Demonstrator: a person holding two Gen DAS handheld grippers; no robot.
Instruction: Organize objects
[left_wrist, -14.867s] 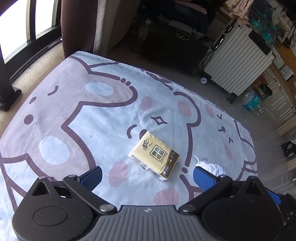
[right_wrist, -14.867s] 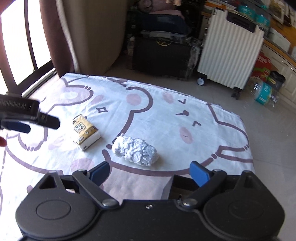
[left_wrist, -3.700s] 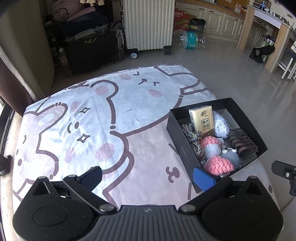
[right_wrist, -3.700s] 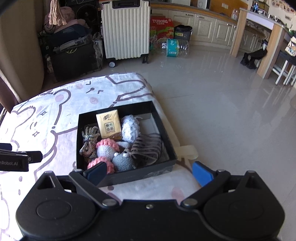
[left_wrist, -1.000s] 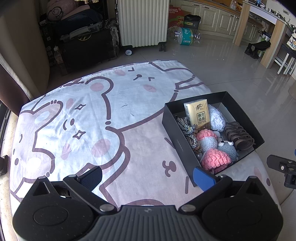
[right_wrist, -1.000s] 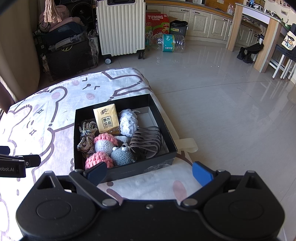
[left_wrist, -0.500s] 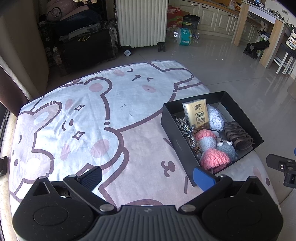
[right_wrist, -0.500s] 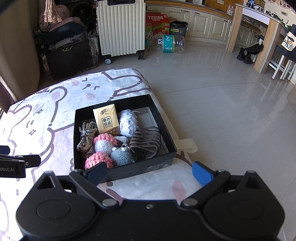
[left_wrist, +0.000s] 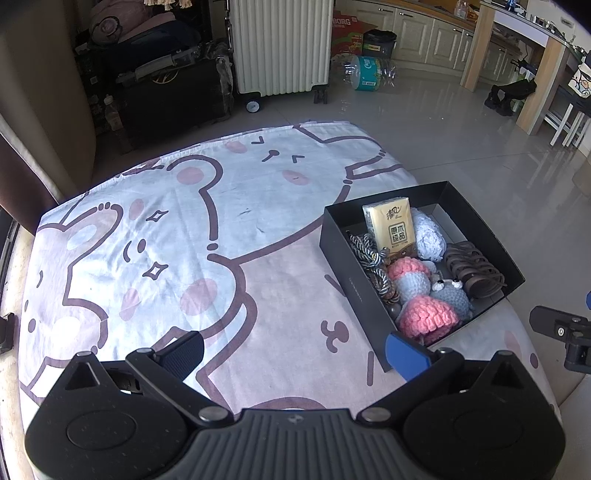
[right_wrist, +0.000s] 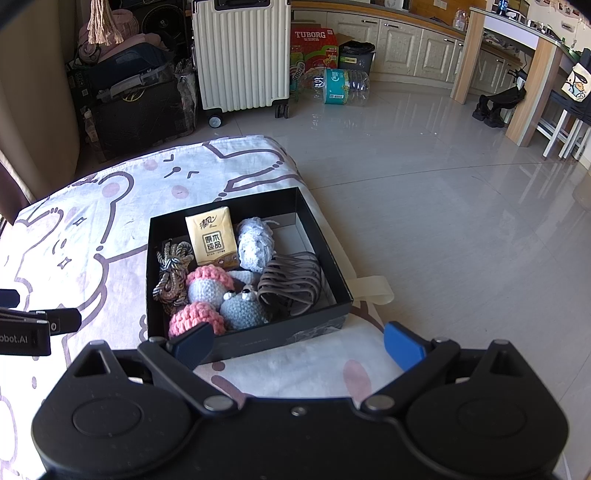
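A ribbed cream hard-shell suitcase stands upright on the glossy tiled floor, beside a black case heaped with bundles. Right of it sit a red cardboard Tuborg box and a shrink-wrapped pack of water bottles. A black shoe rests against a wooden post.
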